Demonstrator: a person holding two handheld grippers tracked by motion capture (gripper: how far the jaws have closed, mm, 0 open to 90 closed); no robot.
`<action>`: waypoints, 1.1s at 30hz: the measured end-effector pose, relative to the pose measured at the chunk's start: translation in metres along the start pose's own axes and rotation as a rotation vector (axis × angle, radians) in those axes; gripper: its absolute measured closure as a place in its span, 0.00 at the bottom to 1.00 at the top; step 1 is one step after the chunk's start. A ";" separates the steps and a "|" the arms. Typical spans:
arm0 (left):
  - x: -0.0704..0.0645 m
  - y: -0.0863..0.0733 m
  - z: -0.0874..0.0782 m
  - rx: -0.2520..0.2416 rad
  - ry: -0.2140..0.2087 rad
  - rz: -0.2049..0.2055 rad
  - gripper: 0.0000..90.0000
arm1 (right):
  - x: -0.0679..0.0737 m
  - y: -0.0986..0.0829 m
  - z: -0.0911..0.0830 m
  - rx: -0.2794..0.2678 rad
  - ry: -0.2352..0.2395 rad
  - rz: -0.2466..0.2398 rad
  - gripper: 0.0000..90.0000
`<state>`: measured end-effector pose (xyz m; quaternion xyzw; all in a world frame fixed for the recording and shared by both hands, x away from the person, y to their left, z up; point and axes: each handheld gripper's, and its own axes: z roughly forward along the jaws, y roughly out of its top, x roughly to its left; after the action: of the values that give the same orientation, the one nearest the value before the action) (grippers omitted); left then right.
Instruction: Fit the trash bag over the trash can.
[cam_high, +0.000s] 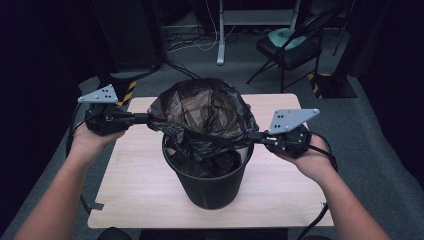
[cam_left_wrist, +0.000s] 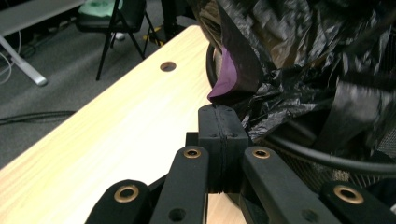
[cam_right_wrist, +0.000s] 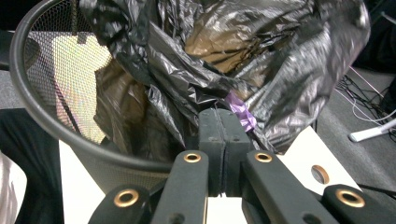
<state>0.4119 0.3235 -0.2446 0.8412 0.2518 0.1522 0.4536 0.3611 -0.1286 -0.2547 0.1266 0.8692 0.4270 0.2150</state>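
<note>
A black mesh waste bin (cam_high: 212, 185) stands in the middle of the wooden table (cam_high: 135, 180). A black bin bag (cam_high: 200, 112) with a purple drawstring band (cam_left_wrist: 224, 81) is spread wide above the bin's rim, part of it hanging inside. My left gripper (cam_high: 145, 118) is shut on the bag's left edge, its jaws pressed together on the plastic (cam_left_wrist: 223, 114). My right gripper (cam_high: 252, 135) is shut on the bag's right edge, where the purple band (cam_right_wrist: 240, 109) shows beside the jaws. In the right gripper view the bin's rim (cam_right_wrist: 28, 107) curves at the left.
A folding chair (cam_high: 290, 47) with a green cushion stands on the grey floor beyond the table, next to a white desk leg (cam_high: 220, 35) and loose cables. The table has a round hole (cam_left_wrist: 167, 66) near its far edge. Dark curtains close both sides.
</note>
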 end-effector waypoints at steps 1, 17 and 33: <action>0.000 -0.001 0.001 0.002 -0.002 -0.002 1.00 | 0.000 -0.002 -0.002 -0.002 -0.004 0.005 0.99; -0.002 -0.016 0.011 0.012 -0.041 -0.023 1.00 | -0.008 -0.008 -0.022 -0.060 0.070 0.132 0.61; -0.002 -0.015 0.010 0.016 -0.073 -0.018 1.00 | -0.006 0.045 0.001 -0.050 0.236 0.069 0.52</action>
<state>0.4113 0.3223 -0.2628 0.8476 0.2440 0.1154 0.4569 0.3686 -0.1036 -0.2173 0.0997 0.8726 0.4676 0.0997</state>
